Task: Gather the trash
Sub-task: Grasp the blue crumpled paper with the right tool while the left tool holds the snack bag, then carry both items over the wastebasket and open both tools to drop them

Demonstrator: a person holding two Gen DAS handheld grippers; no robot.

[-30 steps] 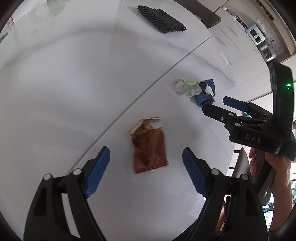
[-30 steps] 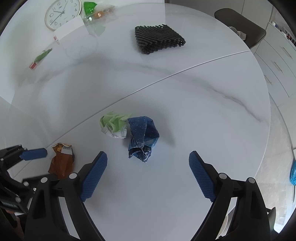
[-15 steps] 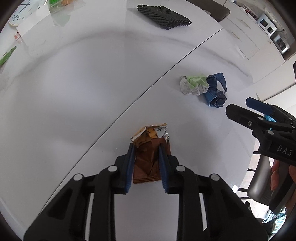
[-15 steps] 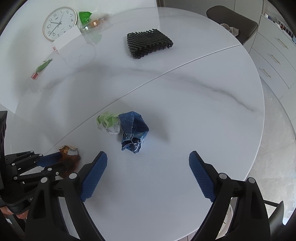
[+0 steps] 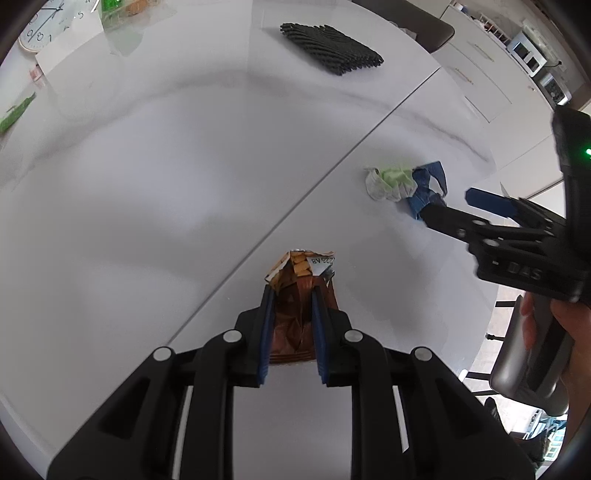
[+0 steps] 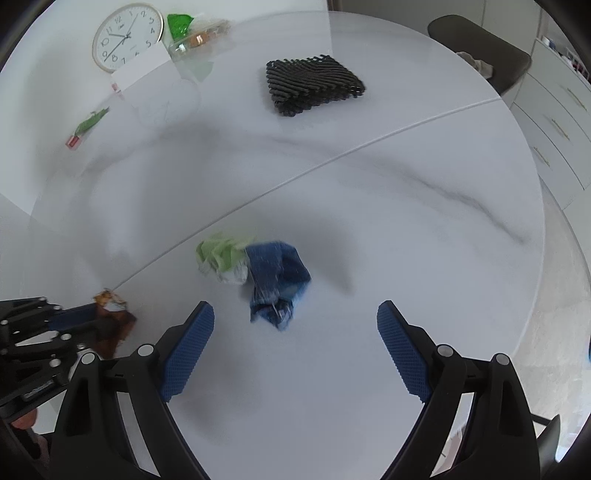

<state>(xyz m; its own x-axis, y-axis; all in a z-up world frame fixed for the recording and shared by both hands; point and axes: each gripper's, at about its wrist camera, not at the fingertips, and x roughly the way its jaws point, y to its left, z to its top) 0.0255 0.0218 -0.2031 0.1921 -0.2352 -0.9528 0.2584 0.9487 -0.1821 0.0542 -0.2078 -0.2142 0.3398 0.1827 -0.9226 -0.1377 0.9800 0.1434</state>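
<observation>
While my left tool is closing on the brown wrapper, my right tool hangs spread; the blue-green wad at frame centre remains uncollected.

Brown-orange wrapper, green-white and speckled blue crumples, grey-veined white table, black ribbed mat.

Left tongs closing, right tongs agape

Blue wrapper motion-blurred; clock cut by frame edge.
</observation>
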